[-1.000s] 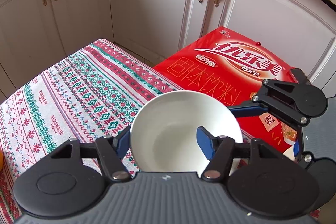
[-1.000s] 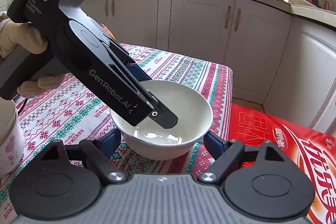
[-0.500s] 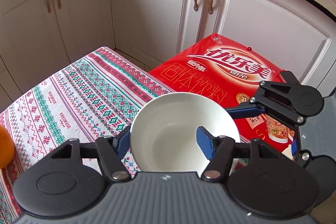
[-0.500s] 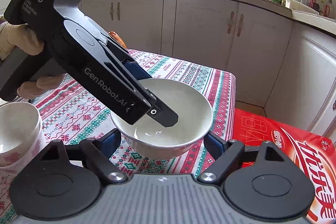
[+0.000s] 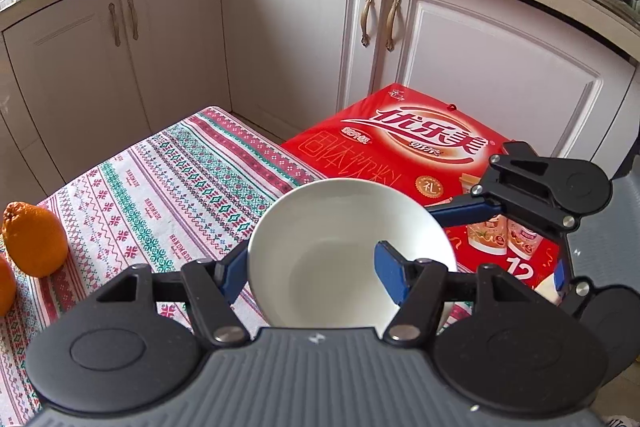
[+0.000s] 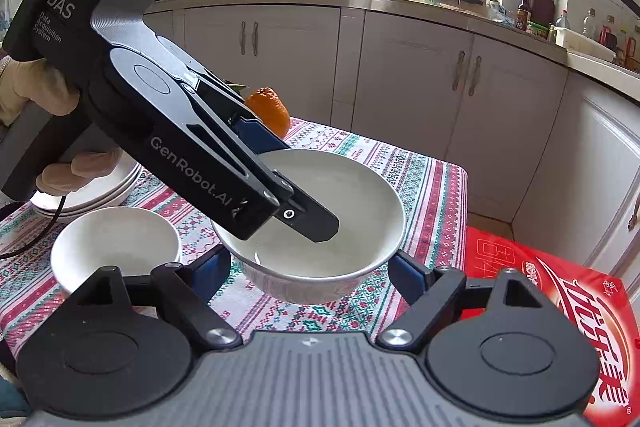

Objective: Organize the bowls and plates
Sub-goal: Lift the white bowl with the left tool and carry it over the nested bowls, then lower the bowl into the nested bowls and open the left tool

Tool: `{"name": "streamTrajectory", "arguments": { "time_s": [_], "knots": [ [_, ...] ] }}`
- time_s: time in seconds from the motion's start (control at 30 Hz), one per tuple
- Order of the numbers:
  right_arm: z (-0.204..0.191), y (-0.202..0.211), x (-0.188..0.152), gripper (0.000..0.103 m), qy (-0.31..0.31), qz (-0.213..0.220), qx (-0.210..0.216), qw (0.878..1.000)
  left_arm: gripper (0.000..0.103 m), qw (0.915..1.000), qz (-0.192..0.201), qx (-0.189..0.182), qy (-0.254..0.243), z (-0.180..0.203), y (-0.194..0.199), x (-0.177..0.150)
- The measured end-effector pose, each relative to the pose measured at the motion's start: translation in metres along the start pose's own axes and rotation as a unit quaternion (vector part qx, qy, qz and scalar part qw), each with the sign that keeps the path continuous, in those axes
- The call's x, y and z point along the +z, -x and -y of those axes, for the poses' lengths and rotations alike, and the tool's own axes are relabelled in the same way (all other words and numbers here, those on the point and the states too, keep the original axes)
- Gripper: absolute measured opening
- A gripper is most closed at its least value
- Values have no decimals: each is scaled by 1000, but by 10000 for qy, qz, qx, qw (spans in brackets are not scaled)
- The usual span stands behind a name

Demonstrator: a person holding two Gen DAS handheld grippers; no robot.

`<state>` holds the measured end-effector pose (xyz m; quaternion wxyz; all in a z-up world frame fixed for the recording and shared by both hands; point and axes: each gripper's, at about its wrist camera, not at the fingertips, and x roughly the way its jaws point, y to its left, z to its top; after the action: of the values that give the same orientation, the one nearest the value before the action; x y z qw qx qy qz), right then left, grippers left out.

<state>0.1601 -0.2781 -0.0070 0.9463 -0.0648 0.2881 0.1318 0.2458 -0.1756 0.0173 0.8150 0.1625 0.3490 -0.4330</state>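
A plain white bowl [image 5: 332,259] hangs above the patterned tablecloth [image 5: 160,179], held from two sides. My left gripper [image 5: 312,263] is shut on its rim, one blue finger inside the bowl and the other outside the wall. In the right wrist view the same bowl [image 6: 360,211] sits between the pads of my right gripper [image 6: 308,267], which press on its outer wall below the rim. The left gripper's black finger [image 6: 316,223] reaches down into the bowl there, held by a gloved hand [image 6: 36,87].
A second white bowl [image 6: 116,243] and a stack of white plates [image 6: 92,195] stand on the cloth at the left. Oranges [image 5: 36,243] lie near the table's far side. A red carton [image 5: 400,147] lies on the floor beside the table, with white cabinets [image 5: 300,39] behind.
Both grippers have risen and drawn back together with the bowl between them. The oranges, the second bowl and the plates have come into view.
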Motion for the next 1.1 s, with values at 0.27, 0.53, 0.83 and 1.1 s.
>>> {"name": "streamTrajectory", "arguments": {
  "time_s": [0.27,0.53,0.83,1.1],
  "knots": [
    [-36,27,3,89,202,117,132,9996,65,9996,166,177,116,7,41,-24],
    [-67,31,8,89,321,224,438,9983,65,9981,244,435,374,1,73,-49],
    [-96,19,9,89,464,103,805,9956,65,9947,270,634,758,-10,94,-80],
    [-113,12,0,89,508,-70,949,9942,65,9926,216,600,1033,-19,94,-103]
  ]
}}
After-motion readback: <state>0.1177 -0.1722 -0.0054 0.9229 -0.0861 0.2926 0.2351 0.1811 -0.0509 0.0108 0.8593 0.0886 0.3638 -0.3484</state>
